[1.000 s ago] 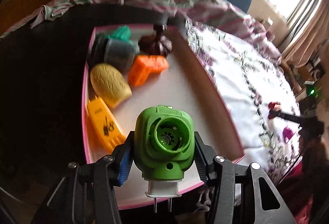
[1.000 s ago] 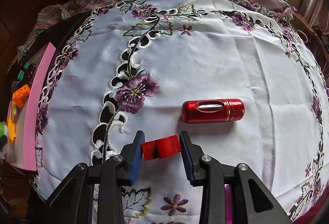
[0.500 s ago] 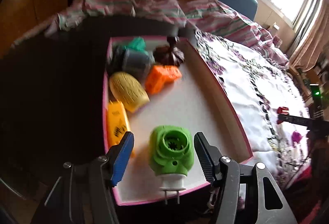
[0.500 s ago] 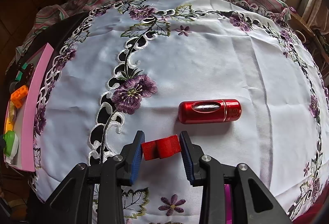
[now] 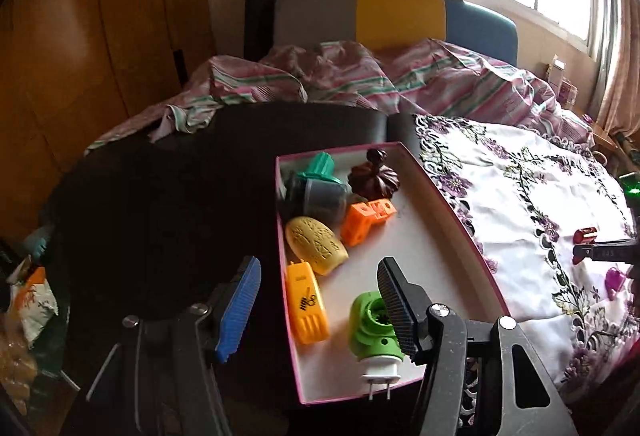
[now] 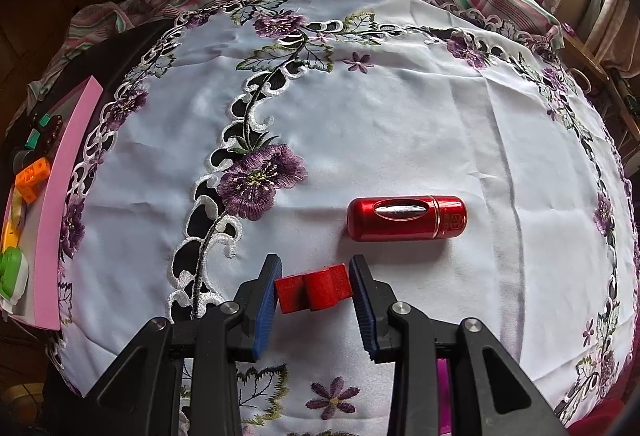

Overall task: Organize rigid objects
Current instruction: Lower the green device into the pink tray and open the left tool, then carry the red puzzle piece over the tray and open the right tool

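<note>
Overhead, left tongs (image 5: 316,300) spread empty above pink box (image 5: 452,220), right tongs (image 6: 314,294) clamping red block (image 6: 314,288).

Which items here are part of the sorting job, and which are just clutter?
Job:
pink tray
green plug-in, in tray
red block, between right gripper jaws
red cylinder, on tablecloth

Clutter:
striped bedding
snack bags

Left wrist view: right finger (image 5: 396,306) covers the right side of the green plug-in device (image 5: 370,328). Magenta object (image 5: 615,279) at far right too small to identify. Right wrist view: pink tray (image 6: 60,195) cut by left edge; contents mostly hidden.
</note>
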Available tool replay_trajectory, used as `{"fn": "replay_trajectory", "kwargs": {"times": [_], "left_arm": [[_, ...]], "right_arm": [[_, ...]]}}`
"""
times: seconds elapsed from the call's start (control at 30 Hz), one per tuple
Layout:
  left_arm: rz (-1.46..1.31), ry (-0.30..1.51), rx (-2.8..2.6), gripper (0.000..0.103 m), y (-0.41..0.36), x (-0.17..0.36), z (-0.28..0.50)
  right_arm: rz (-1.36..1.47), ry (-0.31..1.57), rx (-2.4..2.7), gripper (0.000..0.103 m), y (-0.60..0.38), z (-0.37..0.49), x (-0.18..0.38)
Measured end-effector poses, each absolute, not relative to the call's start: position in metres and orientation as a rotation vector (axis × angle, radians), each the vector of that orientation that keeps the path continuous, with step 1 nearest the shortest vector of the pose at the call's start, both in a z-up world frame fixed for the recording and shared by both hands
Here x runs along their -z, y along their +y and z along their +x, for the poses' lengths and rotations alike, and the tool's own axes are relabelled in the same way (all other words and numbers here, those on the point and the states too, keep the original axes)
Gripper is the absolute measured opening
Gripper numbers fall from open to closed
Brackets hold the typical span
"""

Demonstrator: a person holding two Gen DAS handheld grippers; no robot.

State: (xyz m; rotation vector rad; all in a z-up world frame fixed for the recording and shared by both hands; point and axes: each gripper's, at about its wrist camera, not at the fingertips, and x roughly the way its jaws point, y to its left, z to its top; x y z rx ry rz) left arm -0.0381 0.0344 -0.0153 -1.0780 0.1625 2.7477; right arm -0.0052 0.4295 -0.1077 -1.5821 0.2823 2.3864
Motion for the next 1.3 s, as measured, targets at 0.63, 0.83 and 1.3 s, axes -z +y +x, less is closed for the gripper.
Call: {"fn": "replay_trajectory", "kwargs": {"times": [0.63, 0.83, 1.3], "left_arm": [[-1.068, 0.172, -2.818, 0.064, 0.013, 0.012, -0.027], [-1.084, 0.162, -2.825, 0.064, 0.006, 0.017, -0.027], [-1.196, 0.058, -2.866, 0.065, -0.03, 0.038, -0.036]], "right_arm": [[-1.461, 0.218, -2.853, 0.034, 0.29, -0.048, 0.035], [-1.504, 0.204, -2.984, 0.034, 0.231, -0.077, 0.026], [-1.766, 0.246, -2.927, 0.035, 0.151, -0.135, 0.082]]}}
